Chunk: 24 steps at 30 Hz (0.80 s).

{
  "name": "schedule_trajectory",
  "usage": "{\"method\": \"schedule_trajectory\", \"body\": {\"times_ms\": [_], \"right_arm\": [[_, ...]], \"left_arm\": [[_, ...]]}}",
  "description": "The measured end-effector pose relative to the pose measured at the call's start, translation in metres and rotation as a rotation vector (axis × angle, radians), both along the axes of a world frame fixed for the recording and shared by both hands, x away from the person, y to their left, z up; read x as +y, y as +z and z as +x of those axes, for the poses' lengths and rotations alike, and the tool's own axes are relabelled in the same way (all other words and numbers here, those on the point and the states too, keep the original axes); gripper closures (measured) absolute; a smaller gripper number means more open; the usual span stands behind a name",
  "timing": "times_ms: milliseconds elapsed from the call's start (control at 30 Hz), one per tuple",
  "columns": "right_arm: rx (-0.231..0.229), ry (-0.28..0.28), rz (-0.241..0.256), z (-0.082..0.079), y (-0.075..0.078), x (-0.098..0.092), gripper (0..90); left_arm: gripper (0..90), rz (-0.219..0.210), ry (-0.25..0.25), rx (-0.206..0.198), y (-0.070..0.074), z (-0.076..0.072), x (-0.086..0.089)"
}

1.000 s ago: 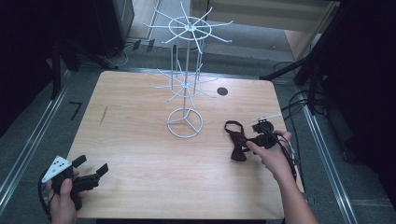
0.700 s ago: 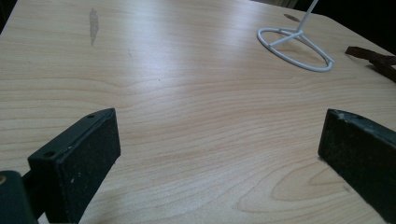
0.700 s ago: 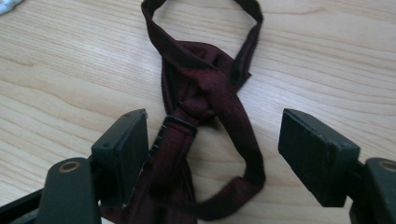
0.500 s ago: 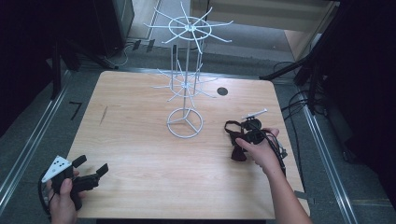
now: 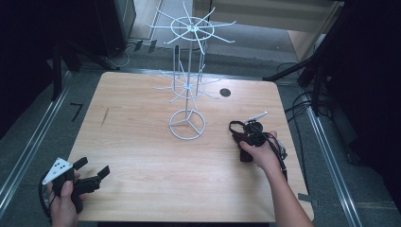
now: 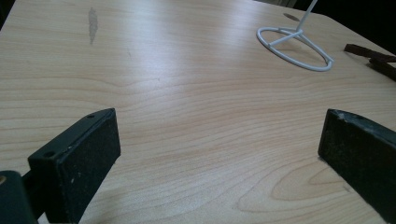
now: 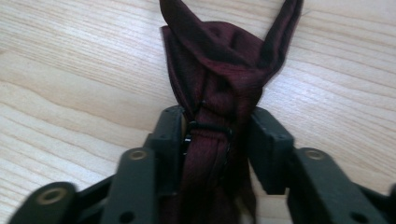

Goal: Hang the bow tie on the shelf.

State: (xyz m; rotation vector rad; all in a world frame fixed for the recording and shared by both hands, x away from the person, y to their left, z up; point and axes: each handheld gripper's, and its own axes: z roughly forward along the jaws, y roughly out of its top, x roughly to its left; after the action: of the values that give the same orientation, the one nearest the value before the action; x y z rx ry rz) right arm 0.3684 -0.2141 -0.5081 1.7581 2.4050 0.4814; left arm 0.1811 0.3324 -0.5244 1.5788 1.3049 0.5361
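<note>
right gripper (image 7: 215, 135): fingers clamped on dark red strap (image 7: 219, 84), lower right of table (image 5: 142, 123)
left gripper (image 6: 219, 149): fingers wide apart, holding nothing, lower left
wire stand (image 5: 187, 124): centre

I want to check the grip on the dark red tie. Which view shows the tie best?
The right gripper view: the tie sits close up, its knot pinched between the right gripper jaws. In the high view the tie is small and partly hidden by the hand. The left gripper view catches only dark strips at its edge.

the high view looks down from above the worktop (image 5: 142, 156), while both gripper views sit low and close over its wood, sharing it.
</note>
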Motion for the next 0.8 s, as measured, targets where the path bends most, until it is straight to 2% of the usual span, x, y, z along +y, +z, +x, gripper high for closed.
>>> {"method": "schedule_trajectory", "body": {"times_ms": [67, 100, 233, 333, 467, 500, 533, 567, 600, 667, 700, 800], "right_arm": [[-0.002, 0.002, 0.002, 0.0, 0.0, -0.001, 64.9], [-0.012, 0.005, -0.011, -0.001, 0.0, -0.003, 72.5], [-0.025, 0.018, -0.007, -0.002, -0.001, -0.005, 73.2], [-0.05, 0.043, -0.023, -0.005, -0.001, -0.003, 73.4], [-0.112, 0.045, -0.032, -0.009, -0.003, -0.004, 73.5], [-0.112, 0.045, -0.032, -0.009, -0.003, -0.004, 73.5], [-0.139, 0.04, -0.026, -0.01, -0.002, -0.006, 73.5], [-0.139, 0.04, -0.026, -0.01, -0.002, -0.006, 73.5], [-0.176, 0.039, -0.024, -0.012, 0.001, -0.006, 73.5], [-0.215, 0.04, -0.018, -0.013, 0.007, -0.007, 73.5], [-0.215, 0.04, -0.018, -0.013, 0.007, -0.007, 73.5], [-0.281, 0.041, 0.007, -0.017, 0.016, -0.006, 73.5]], "left_arm": [[0.0, 0.001, 0.0, 0.001, 0.0, 0.0, 0.0], [0.0, -0.001, 0.001, 0.0, 0.0, 0.0, 0.0], [0.0, 0.0, 0.001, 0.001, 0.0, 0.0, 0.0], [0.0, -0.001, 0.001, 0.0, 0.0, 0.0, 0.0], [0.0, -0.003, 0.001, 0.0, 0.0, 0.0, 0.0], [0.0, 0.0, 0.0, 0.001, 0.0, 0.0, 0.0], [0.0, 0.002, 0.0, 0.002, 0.0, 0.0, 0.0], [0.0, 0.002, 0.0, 0.002, 0.0, 0.0, 0.0], [0.0, 0.002, 0.0, 0.002, 0.0, 0.0, 0.0], [0.0, 0.004, 0.0, 0.004, 0.0, 0.0, 0.0], [0.0, 0.005, 0.0, 0.004, 0.0, 0.0, 0.0], [0.0, 0.002, 0.001, 0.001, 0.0, 0.0, 0.0]]}}
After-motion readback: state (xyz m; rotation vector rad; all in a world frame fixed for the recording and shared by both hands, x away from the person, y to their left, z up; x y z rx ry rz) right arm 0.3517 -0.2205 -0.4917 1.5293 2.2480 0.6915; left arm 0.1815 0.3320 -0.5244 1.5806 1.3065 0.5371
